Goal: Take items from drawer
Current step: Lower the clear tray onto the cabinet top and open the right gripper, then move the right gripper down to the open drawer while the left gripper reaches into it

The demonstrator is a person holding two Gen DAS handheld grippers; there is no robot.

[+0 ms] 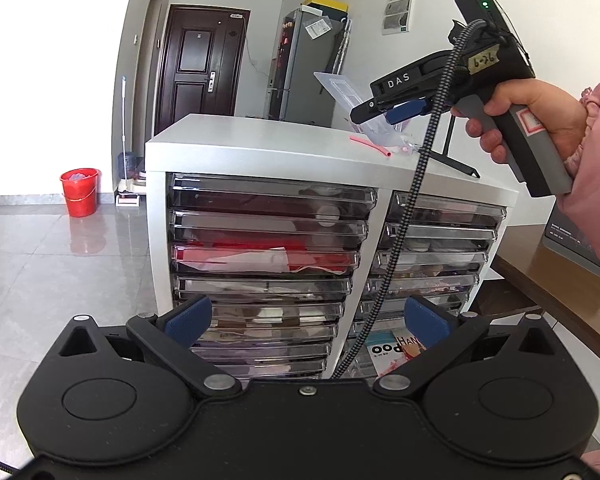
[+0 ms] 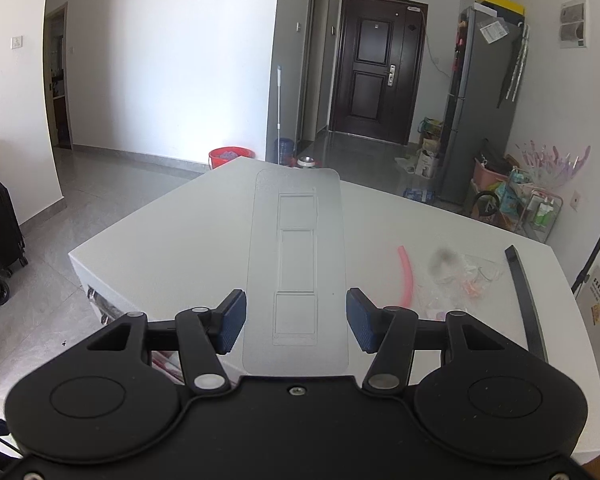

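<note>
Cabinet top (image 2: 180, 248) under right tool (image 2: 296, 320) grasping clear tray (image 2: 296, 208); left tool (image 1: 308, 316) released, alone viewing drawers (image 1: 268, 200).

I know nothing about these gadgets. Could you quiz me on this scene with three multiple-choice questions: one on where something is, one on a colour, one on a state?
1. Where does the bendy pink plastic tube lie?
A. on the floor
B. on top of the white cabinet with clear plastic drawers
C. inside a drawer

2. What colour is the round plastic bucket on the floor?
A. blue
B. yellow
C. red

3. How do the jaws of the left gripper stand?
A. open, with nothing between them
B. shut on a book
C. shut on a drawer handle

Answers:
1 B, since the tube rests on the cabinet's flat white top.
2 C, since the bucket by the wall is plainly red.
3 A, since the two blue pads stand wide apart and only the drawer fronts show beyond the gap.
</note>
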